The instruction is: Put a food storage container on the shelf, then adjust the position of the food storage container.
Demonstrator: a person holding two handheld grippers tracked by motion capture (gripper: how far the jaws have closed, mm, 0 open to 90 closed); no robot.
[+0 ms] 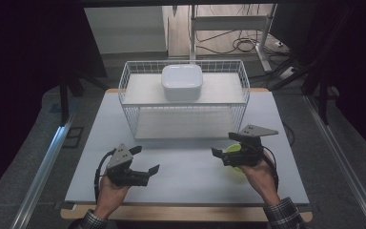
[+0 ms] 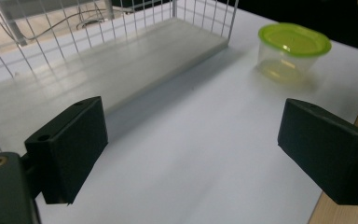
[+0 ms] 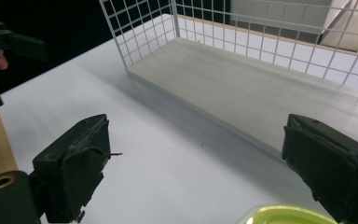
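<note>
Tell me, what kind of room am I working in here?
Probably a lab or test workspace: a white table with a wire rack, loose cables on the floor, and metal floor rails.

No readable text, labels, brands, numbers or signs anywhere. Checked the green-lidded container (image 2: 292, 49), the white box (image 1: 181, 81) on the wire rack (image 1: 128, 81), the bench (image 1: 186, 167) top and the grey plates on both grippers: all blank. Background gear is too dark and small to make out any lettering.
</note>
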